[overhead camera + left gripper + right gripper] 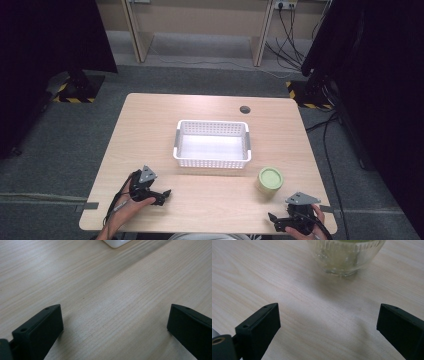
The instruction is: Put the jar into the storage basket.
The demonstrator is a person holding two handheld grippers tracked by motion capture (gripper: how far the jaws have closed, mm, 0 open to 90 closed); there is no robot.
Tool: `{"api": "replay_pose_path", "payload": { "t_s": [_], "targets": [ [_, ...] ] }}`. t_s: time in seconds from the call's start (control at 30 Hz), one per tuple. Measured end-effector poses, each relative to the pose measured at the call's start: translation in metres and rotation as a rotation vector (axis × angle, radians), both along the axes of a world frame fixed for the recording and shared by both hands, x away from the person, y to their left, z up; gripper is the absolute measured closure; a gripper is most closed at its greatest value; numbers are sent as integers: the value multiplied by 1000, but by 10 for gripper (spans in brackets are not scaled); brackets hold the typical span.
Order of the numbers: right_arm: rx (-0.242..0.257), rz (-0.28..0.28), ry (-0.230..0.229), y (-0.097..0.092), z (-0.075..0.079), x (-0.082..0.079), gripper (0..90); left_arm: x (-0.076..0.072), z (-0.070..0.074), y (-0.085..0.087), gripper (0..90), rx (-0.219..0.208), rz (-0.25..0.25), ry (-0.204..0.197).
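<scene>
A white plastic basket (212, 159) with grey handles stands in the middle of the wooden table (150, 120), nothing in it. A glass jar (270, 180) with a pale green lid stands to its front right; its ribbed glass base (343, 255) fills the top of the right gripper view. My left gripper (164, 196) rests low over the table at the front left, jaws wide apart, with bare wood between them (115, 312). My right gripper (274, 221) sits near the front right edge, open, just short of the jar.
A basket corner (116, 243) shows at the top of the left gripper view. A round cable hole (244, 109) lies at the table's far side. Black stands, desk legs and cables surround the table on grey floor.
</scene>
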State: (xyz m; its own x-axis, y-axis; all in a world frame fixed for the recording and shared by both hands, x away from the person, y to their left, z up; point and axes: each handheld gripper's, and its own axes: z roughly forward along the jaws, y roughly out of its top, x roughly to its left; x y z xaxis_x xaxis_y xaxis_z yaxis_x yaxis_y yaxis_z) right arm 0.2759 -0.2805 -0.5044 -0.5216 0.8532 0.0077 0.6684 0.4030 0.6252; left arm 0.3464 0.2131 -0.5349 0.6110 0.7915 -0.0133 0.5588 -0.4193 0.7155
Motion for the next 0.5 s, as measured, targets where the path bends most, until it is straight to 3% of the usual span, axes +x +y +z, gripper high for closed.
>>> {"api": "replay_pose_path", "payload": {
  "t_s": [0.5],
  "targets": [
    [15, -15, -27, 2, 10, 17, 53, 0, 0, 0, 0, 0, 0, 0]
  ]
}}
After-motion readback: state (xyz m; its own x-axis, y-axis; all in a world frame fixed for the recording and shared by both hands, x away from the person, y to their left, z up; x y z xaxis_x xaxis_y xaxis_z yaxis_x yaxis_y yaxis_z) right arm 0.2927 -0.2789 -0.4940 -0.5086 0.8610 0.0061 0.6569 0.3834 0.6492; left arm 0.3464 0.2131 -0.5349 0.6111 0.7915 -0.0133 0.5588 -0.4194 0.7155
